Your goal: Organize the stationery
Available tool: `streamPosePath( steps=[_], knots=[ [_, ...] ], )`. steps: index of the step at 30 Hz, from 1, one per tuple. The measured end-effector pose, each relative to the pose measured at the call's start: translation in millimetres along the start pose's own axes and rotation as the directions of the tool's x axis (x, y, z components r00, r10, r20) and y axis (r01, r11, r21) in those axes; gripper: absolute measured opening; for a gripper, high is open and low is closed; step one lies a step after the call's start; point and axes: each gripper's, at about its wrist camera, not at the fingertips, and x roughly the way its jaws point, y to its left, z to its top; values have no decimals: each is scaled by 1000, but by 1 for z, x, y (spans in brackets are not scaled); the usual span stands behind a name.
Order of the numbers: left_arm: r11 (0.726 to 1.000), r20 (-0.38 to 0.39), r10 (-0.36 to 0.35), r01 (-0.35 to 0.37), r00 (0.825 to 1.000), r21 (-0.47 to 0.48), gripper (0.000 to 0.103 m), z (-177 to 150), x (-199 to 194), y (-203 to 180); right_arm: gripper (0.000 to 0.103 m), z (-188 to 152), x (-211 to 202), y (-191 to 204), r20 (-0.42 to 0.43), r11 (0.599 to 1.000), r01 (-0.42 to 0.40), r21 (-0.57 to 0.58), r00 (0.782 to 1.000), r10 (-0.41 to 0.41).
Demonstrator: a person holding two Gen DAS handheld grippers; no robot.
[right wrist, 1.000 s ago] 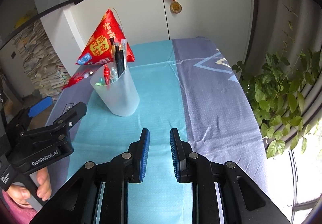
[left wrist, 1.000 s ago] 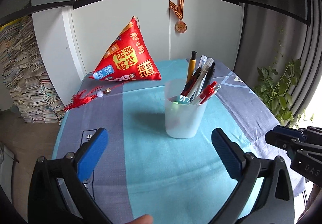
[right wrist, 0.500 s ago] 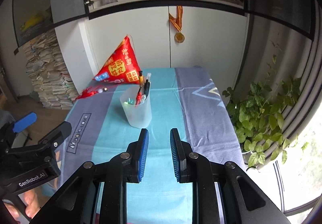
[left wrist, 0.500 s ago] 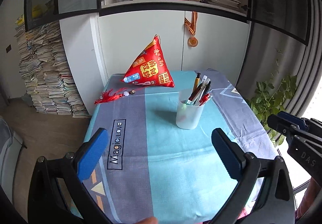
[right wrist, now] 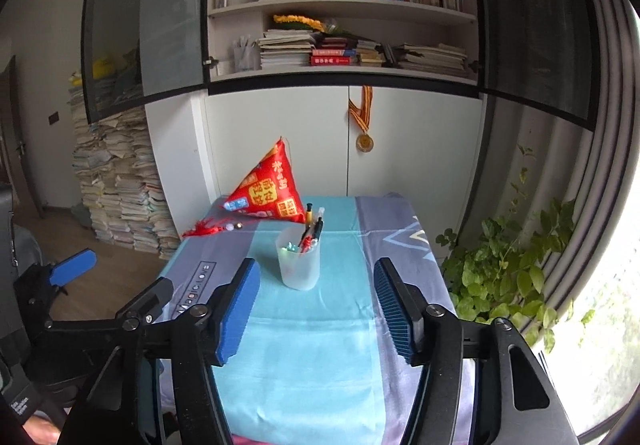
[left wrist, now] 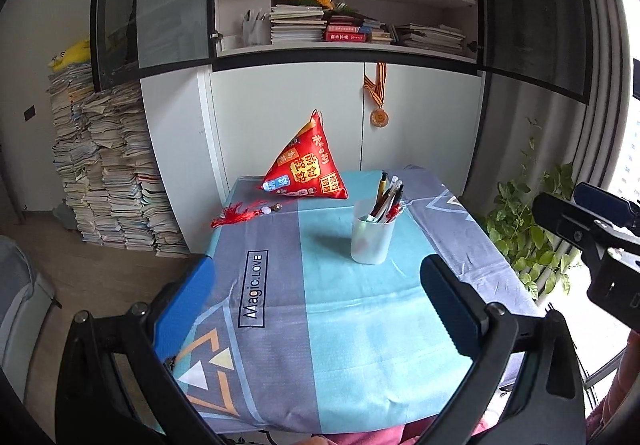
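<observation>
A translucent white pen cup (left wrist: 372, 235) stands on the table's blue and grey cloth (left wrist: 340, 325). Several pens (left wrist: 386, 197) stand upright in the cup. The cup also shows in the right wrist view (right wrist: 299, 263) with its pens (right wrist: 311, 227). My left gripper (left wrist: 318, 309) is open and empty, held well back over the table's near edge. My right gripper (right wrist: 316, 307) is open and empty, also held back from the cup. The right gripper's body shows at the right of the left wrist view (left wrist: 592, 237).
A red pyramid-shaped pillow (left wrist: 308, 169) with a red tassel (left wrist: 236, 215) lies at the table's far side. A white cabinet with bookshelves (left wrist: 340, 25) stands behind. Stacked papers (left wrist: 104, 173) stand at left, and a green plant (right wrist: 508, 269) at right.
Both grippers have pulled back and up from the cup, so the whole table shows. The right gripper has opened from nearly shut. The left has stayed open.
</observation>
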Motion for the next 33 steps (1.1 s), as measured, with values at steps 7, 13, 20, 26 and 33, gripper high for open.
streamPosePath(
  steps=[7,13,20,26,33],
  knots=[
    [1000,40,15,-15,999,-9,102,-1,-18,7,69,-4,-16,2,56,999,36,-11,998,-36],
    [999,75,34,-33,997,-16,102,3,-27,9,69,-4,-26,-2,68,1000,29,11,997,-29],
    [999,119,41,-40,992,-11,102,7,-42,5,70,-6,-33,-3,86,1000,24,7,996,-25],
    [999,120,36,-38,992,7,102,5,-44,0,70,-9,-33,-7,79,1000,17,24,997,-19],
    [999,137,48,-51,989,17,102,5,-48,-2,71,-8,-41,-10,101,999,20,28,995,-22]
  ],
)
